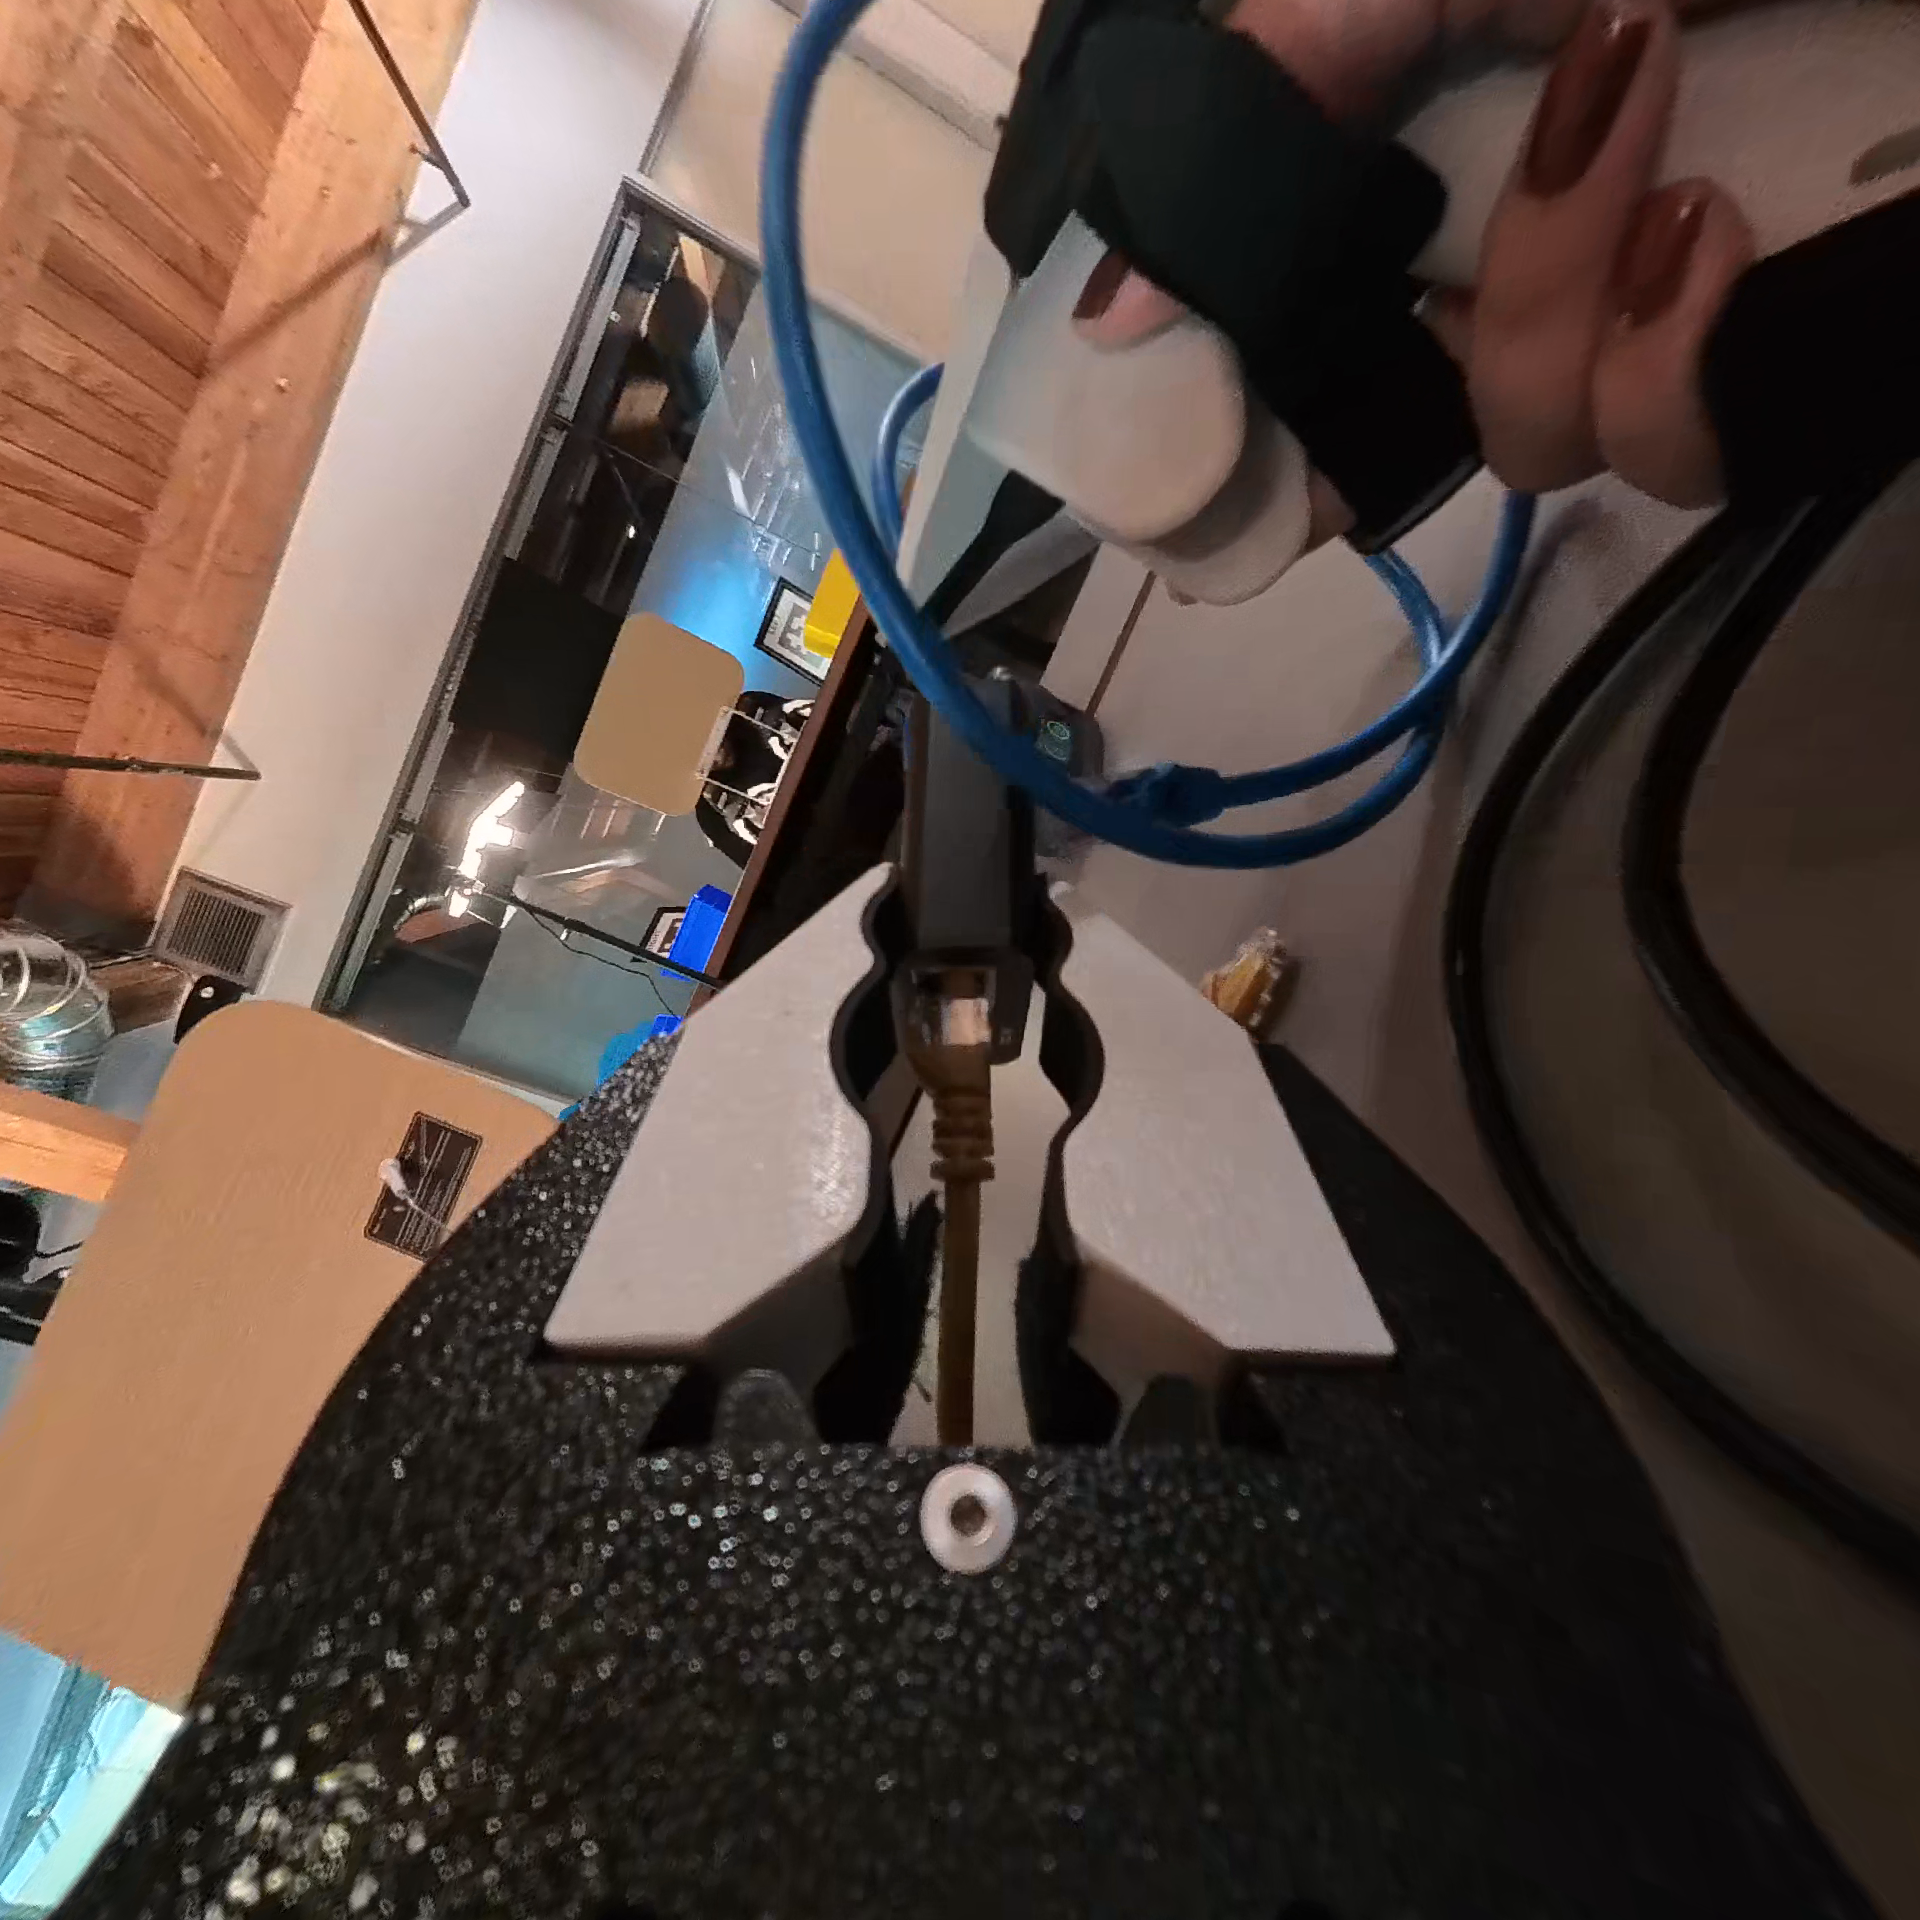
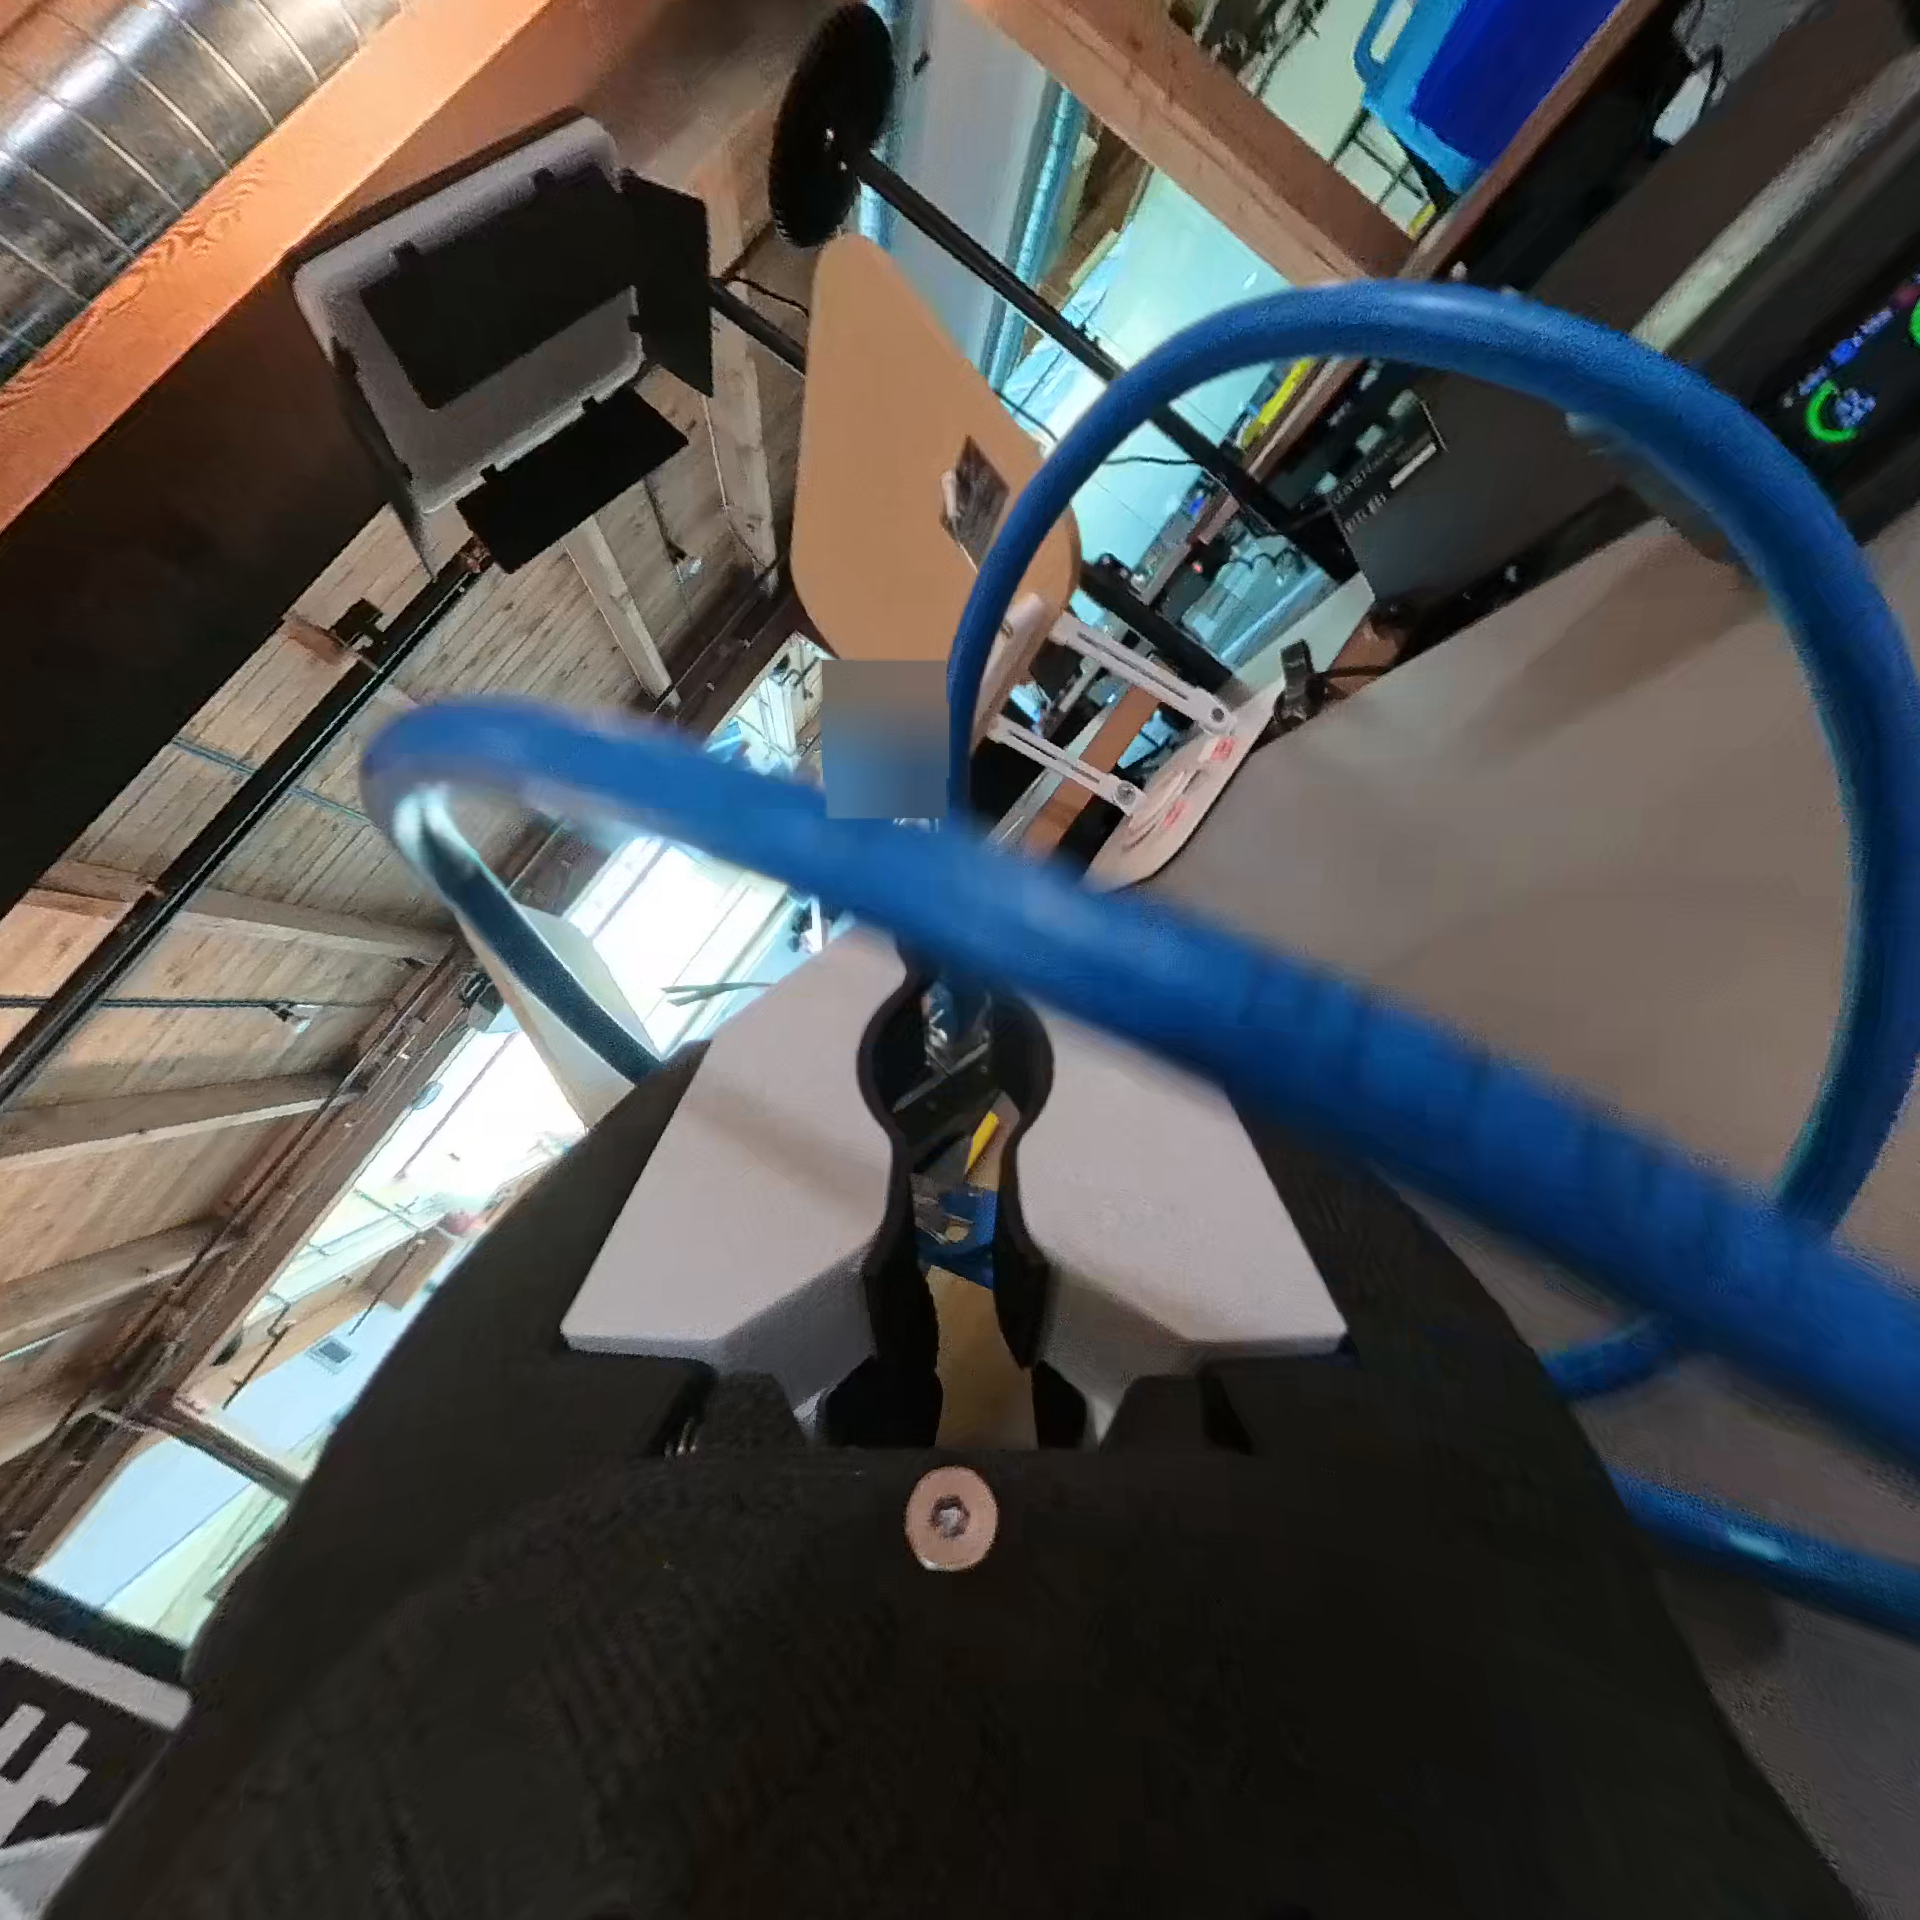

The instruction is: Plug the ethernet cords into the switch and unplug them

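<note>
Clamping the brown ethernet cord's clear plug [image 1: 961, 1023] against the black switch [image 1: 961, 831], the left gripper [image 1: 961, 1013] risks misaligned jamming, while the right gripper [image 2: 951, 1049] pinches the looping blue cord [image 2: 1299, 1023].

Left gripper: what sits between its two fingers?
In the left wrist view, the left gripper pinches a brown cord's plug, seated against the black switch.
</note>
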